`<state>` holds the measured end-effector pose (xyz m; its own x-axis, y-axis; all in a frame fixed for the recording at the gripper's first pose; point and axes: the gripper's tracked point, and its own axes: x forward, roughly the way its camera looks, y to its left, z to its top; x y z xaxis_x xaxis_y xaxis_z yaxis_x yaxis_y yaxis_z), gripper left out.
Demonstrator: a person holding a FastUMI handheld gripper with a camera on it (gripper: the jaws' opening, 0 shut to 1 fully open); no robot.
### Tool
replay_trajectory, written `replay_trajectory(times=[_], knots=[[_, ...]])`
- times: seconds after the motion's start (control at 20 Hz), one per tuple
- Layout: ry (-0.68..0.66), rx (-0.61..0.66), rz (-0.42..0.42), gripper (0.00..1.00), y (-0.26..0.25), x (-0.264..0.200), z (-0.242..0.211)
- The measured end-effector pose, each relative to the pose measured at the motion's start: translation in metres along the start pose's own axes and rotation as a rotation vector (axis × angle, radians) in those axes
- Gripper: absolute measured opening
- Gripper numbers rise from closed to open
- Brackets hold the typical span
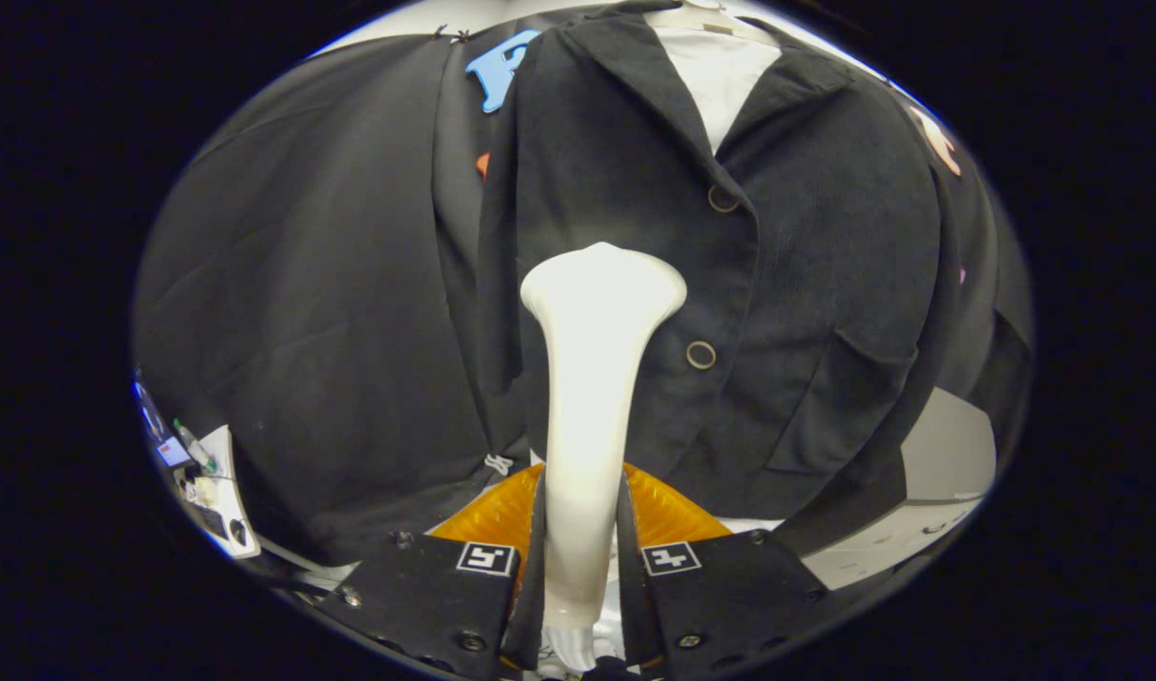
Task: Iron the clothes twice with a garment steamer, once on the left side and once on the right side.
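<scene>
Gripping the white steamer (pixel 592 397) by its handle, the tongs (pixel 583 567) hold its head against the dark jacket (pixel 805 284), left of the buttons (pixel 700 355).

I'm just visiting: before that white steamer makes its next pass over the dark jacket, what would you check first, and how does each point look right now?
1. Gripper fingers clamp the steamer handle: ok.
2. Steamer head faces the jacket: ok.
3. Head touching the cloth: cannot tell.
4. Jacket hangs buttoned on its hanger: ok.
5. Steam coming out: cannot tell.
6. Head clear of the lower button: ok, just beside it.
</scene>
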<state>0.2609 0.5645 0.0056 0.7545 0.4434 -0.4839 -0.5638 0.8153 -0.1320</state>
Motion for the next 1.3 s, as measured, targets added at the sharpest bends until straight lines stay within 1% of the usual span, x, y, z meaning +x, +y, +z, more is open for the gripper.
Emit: replay_trajectory(times=[0.25,0.65,0.8,1.1,1.3], knots=[[0.040,0.002,0.002,0.36,0.002,0.007,-0.023],[0.117,0.035,0.008,0.36,-0.001,0.015,-0.080],[0.126,0.055,0.000,0.36,-0.005,0.011,-0.084],[0.125,0.099,-0.028,0.36,-0.053,-0.009,-0.107],[0.108,0.150,-0.056,0.36,-0.109,-0.035,-0.125]])
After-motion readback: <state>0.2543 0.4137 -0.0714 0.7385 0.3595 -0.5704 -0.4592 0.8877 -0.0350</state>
